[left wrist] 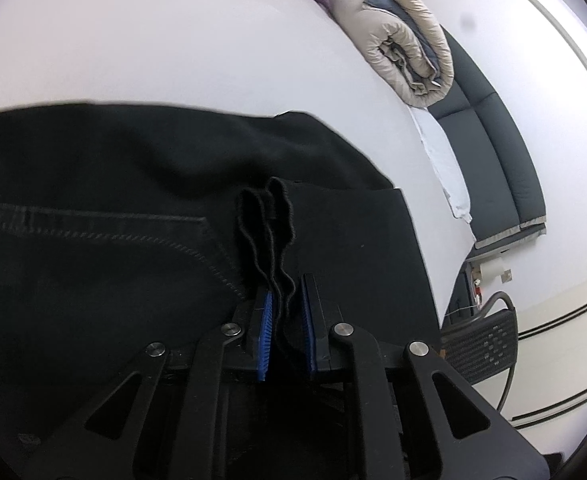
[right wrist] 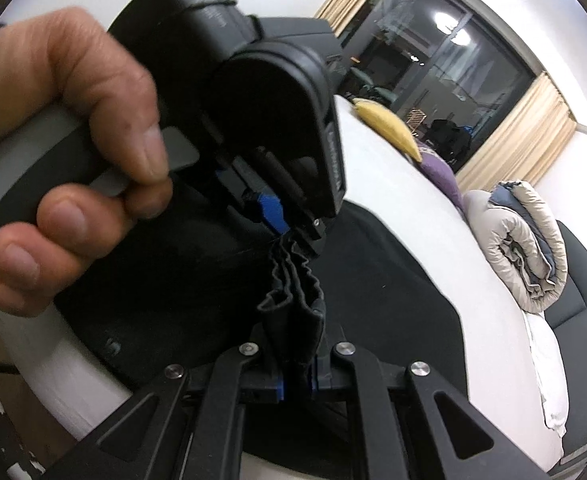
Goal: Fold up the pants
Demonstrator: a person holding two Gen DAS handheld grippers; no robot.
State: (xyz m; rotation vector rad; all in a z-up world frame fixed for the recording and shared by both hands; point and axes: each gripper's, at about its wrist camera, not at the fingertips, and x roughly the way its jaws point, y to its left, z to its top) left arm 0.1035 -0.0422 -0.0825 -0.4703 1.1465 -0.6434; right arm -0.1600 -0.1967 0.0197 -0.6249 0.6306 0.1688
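Black pants (left wrist: 113,184) lie spread on a white bed (left wrist: 173,40), with a stitched pocket seam at the left. My left gripper (left wrist: 286,312) with blue pads is shut on a bunched, wavy hem of the pants (left wrist: 267,224). In the right wrist view, my right gripper (right wrist: 297,364) is shut on a gathered fold of the same black cloth (right wrist: 293,292). The left gripper (right wrist: 293,224), held by a bare hand (right wrist: 73,140), pinches the same bunch right in front of it. The pants (right wrist: 373,280) spread beyond over the bed (right wrist: 473,320).
A rolled beige and blue duvet (left wrist: 409,40) lies at the bed's far end, also in the right wrist view (right wrist: 521,248). A dark sofa (left wrist: 493,128), a mesh chair (left wrist: 485,344), yellow (right wrist: 389,124) and purple (right wrist: 441,176) pillows and a dark window (right wrist: 433,60) surround the bed.
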